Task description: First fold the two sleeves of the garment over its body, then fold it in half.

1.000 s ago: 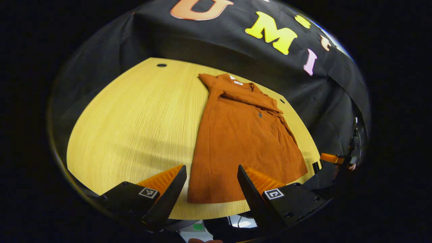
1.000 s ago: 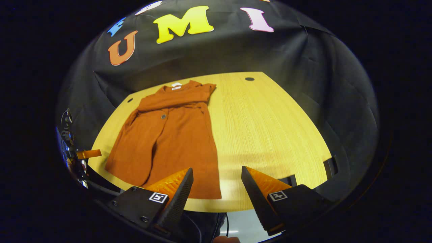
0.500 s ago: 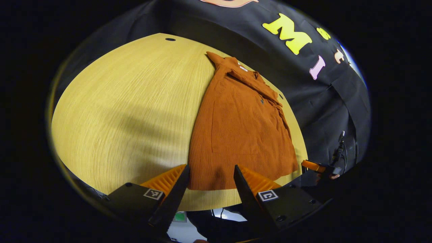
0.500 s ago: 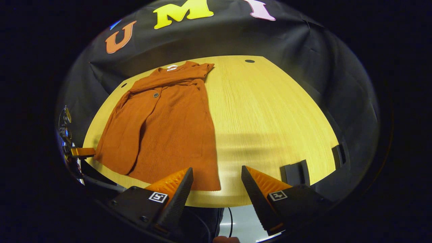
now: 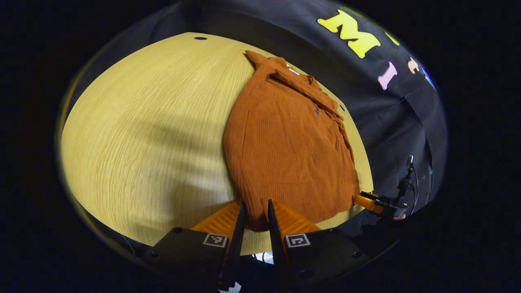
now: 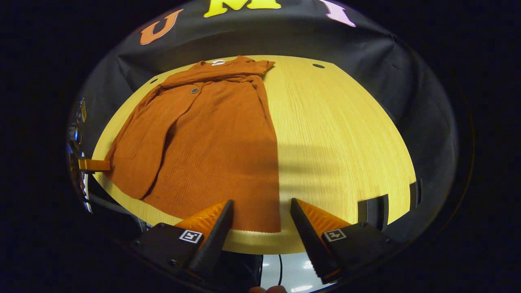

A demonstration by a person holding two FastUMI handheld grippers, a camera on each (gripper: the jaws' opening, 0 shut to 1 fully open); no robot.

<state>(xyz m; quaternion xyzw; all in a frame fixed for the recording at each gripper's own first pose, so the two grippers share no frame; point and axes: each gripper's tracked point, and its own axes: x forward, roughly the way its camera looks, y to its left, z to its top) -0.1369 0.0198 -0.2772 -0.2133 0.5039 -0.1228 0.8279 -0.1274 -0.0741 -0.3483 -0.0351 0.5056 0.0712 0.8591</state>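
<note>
Here, in the left gripper view, the left gripper (image 5: pixel 255 219) is being seen with its jaws drawn narrow around the hem corner of the garment (image 5: pixel 285 142), and the cloth is being bunched into the slit between them; whether both fingers are truly pressing on it cannot be told for certain, though it is being judged that they are. From these tongs the garment is running away toward 12 to 1 o'clock, its long axis lying from the hem at the near table edge to the collar at the far edge, beside the black cloth wall (image 5: pixel 285 36). In the right gripper view, the right gripper (image 6: pixel 260 219) is being held wide with nothing between its jaws, just above the near edge of the table (image 6: pixel 346 134), and the other hem corner is lying directly ahead at 12 o'clock, reaching in between the fingertips. Both sleeves are being taken as already laid across the chest, so the fold in half is being judged the step in hand. The coming move is turning on both hem corners being carried along that long axis toward the collar. Each gripper is being pointed forward and tilted down over the near edge.
</note>
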